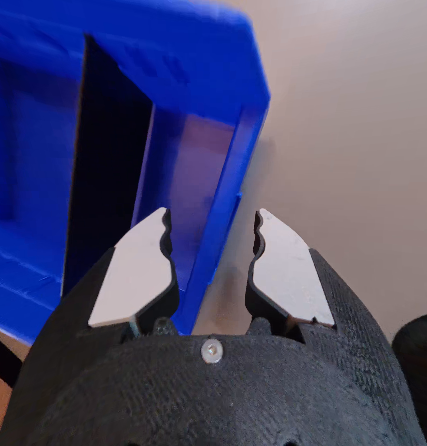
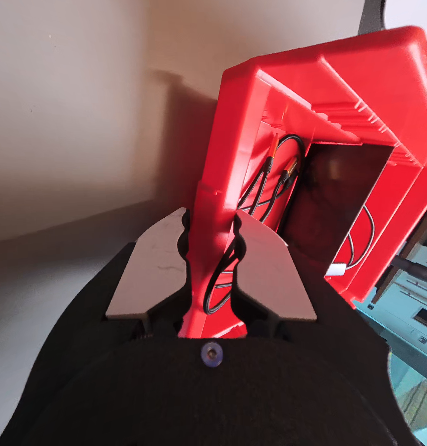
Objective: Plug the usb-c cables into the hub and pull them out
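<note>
Because my right tongs (image 2: 211,214) straddle the red bin's (image 2: 234,144) wall part-spread, its braided cables (image 2: 253,193) sit just beyond. Left tongs (image 1: 212,212) gape empty beside the blue bin (image 1: 207,79), free for the hub, which I can't see.

Soft warm light, motion-blurred blue bin (image 1: 207,72), long shadow beside red bin (image 2: 352,72), wide-angle bending.

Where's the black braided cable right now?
Right wrist view: the black braided cable lies in the red bin's left compartment, just ahead of the right claw.
</note>
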The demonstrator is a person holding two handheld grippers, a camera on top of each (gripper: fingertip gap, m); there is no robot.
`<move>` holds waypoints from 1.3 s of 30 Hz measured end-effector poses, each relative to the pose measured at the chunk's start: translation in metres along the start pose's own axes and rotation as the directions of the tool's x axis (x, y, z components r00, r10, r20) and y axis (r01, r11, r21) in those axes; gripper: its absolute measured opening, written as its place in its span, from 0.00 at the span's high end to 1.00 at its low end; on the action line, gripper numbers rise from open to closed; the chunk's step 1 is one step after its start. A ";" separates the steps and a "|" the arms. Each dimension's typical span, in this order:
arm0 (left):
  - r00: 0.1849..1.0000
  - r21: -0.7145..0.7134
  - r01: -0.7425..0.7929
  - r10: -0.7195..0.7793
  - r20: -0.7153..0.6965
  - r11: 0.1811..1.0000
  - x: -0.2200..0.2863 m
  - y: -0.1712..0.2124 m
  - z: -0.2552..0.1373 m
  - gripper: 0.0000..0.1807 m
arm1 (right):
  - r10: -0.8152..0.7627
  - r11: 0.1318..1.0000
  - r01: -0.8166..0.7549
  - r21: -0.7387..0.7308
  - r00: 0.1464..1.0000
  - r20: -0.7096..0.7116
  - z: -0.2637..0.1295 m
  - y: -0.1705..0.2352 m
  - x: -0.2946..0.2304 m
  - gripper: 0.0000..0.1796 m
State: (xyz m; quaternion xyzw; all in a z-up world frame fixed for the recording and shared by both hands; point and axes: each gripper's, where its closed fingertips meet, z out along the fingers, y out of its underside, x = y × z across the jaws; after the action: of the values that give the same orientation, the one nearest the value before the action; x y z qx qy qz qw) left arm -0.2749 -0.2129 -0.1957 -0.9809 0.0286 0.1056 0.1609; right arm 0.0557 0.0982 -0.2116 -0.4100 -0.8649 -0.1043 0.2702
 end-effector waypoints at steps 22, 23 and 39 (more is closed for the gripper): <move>0.834 0.178 -0.547 0.551 0.033 0.818 0.170 -0.077 0.020 0.84 | -0.134 0.977 0.166 0.132 0.966 -0.221 -0.048 -0.045 -0.068 0.82; 0.813 0.196 -0.577 0.581 0.038 0.793 0.180 -0.083 0.019 0.84 | -0.124 0.974 0.165 0.158 0.963 -0.241 -0.053 -0.050 -0.074 0.82; 0.961 0.698 -0.047 0.224 -0.165 0.715 0.227 -0.109 -0.075 0.76 | 0.873 0.336 -0.659 0.673 0.486 0.041 -0.162 0.048 -0.093 0.81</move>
State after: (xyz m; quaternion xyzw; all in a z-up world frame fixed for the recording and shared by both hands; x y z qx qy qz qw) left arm -0.0288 -0.1390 -0.1417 -0.8516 0.1567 -0.0189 0.4998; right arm 0.2023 0.0032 -0.1297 -0.6378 -0.4843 0.2553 0.5418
